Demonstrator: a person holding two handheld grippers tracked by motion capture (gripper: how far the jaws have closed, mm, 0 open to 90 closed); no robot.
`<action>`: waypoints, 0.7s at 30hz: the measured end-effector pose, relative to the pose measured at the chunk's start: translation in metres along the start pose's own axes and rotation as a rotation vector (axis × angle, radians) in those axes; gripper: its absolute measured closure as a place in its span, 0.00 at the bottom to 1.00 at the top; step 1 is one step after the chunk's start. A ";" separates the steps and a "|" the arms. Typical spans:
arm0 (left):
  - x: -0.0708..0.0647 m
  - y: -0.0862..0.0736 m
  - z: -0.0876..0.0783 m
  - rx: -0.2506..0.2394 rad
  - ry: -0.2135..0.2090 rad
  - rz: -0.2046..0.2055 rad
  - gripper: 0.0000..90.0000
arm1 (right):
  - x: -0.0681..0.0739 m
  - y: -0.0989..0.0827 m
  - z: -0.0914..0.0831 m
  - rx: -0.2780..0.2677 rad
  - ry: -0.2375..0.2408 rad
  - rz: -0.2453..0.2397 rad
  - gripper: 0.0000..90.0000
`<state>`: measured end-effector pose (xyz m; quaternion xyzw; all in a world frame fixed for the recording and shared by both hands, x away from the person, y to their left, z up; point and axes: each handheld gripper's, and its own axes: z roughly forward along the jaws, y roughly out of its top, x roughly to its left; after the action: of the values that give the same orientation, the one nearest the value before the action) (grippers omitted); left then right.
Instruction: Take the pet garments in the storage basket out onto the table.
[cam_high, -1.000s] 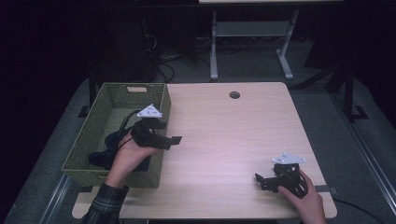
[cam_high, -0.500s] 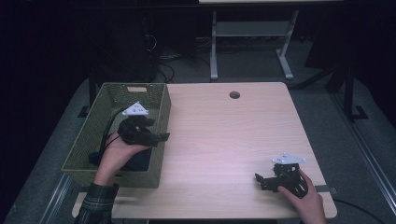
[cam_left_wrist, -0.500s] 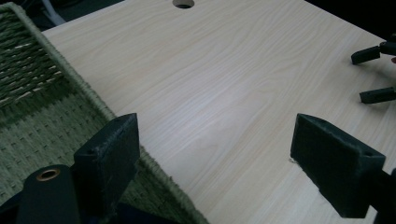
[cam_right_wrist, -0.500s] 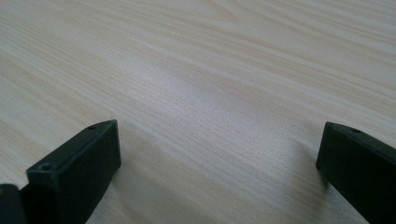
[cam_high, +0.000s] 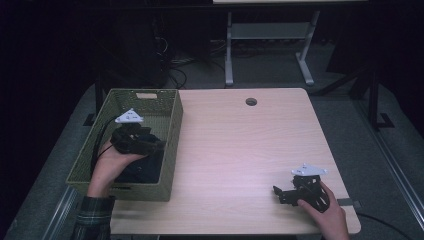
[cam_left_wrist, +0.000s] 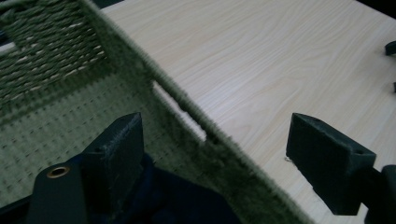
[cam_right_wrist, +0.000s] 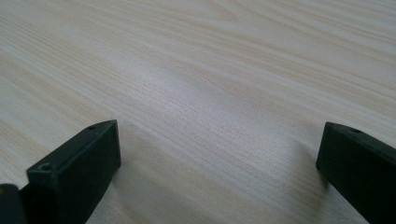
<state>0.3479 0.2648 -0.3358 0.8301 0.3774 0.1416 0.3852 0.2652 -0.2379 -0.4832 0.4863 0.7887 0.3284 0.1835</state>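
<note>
A green woven basket (cam_high: 172, 135) stands at the table's left edge, with a dark cloth (cam_high: 145, 170) lying in its near part. My left gripper (cam_high: 157, 145) hovers open over the basket's right wall. In the left gripper view its jaws straddle that wall (cam_left_wrist: 196, 135): one jaw is inside above the dark cloth (cam_left_wrist: 163, 200), the other over the table. My right gripper (cam_high: 281, 192) rests low on the wooden table (cam_high: 240, 150) near the front right corner, open, with bare wood (cam_right_wrist: 210, 116) between its jaws.
A round cable hole (cam_high: 251, 101) sits near the table's far edge. The basket has a handle slot (cam_high: 145, 95) in its far wall. Behind the table stand a metal frame (cam_high: 270, 45) and cables on dark carpet.
My left gripper has moved from over the table's left part back to the left and sunk toward the basket's right wall. My right gripper has stayed put.
</note>
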 end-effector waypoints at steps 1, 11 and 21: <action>0.003 -0.002 0.000 0.005 0.005 0.001 0.21 | 0.000 0.000 0.000 0.000 0.000 0.000 0.00; 0.027 -0.022 -0.004 0.078 0.076 -0.042 0.21 | 0.000 0.000 0.000 0.000 0.000 0.000 0.00; 0.035 -0.036 0.007 0.219 0.089 -0.025 0.22 | 0.000 0.000 0.000 0.000 0.000 0.000 0.00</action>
<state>0.3567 0.3024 -0.3698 0.8553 0.4176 0.1315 0.2770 0.2652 -0.2378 -0.4832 0.4864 0.7886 0.3284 0.1833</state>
